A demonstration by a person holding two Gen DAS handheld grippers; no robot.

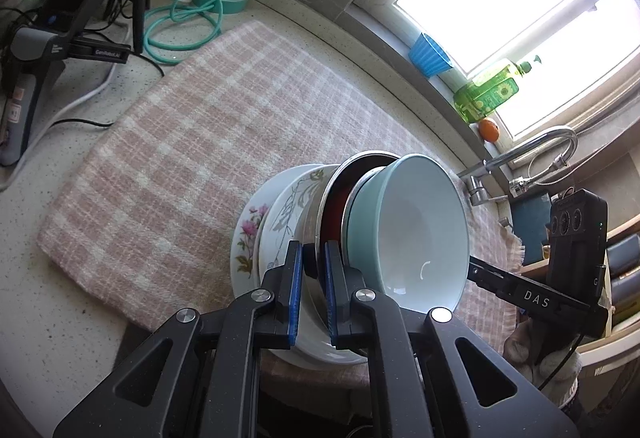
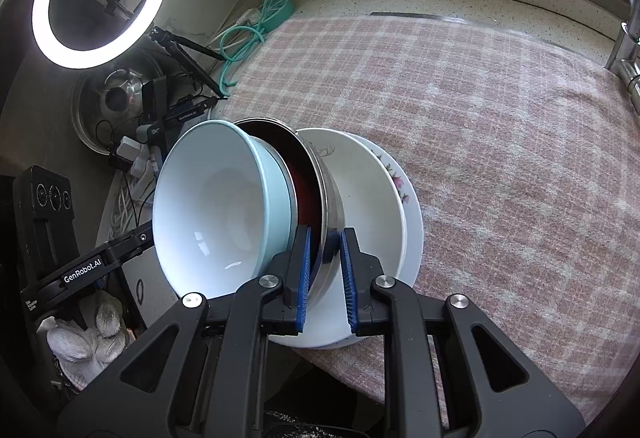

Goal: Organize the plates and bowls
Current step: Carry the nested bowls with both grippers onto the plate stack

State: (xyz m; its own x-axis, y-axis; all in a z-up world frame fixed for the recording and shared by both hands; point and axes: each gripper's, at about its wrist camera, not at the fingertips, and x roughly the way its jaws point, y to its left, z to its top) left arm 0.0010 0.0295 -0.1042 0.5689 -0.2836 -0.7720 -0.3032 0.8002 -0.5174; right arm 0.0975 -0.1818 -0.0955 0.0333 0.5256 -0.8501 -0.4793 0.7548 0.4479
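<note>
Both grippers, left gripper (image 1: 313, 258) and right gripper (image 2: 325, 250), clamp the steel bowl's (image 1: 362, 168) rim, probably steadying the stack; the blue bowl (image 1: 416, 226) sits toward three o'clock.

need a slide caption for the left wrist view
Left gripper shut on the steel bowl rim in a nested stack: blue bowl inside, plates beneath, over a pink checked cloth.

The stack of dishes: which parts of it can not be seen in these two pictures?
- Steel bowl: its red inside is mostly covered by the blue bowl, in both views.
- Flower plate: only its rim shows in the right view, behind the white plate.
- Stack bottom: hidden by the left tool and the right tool.
</note>
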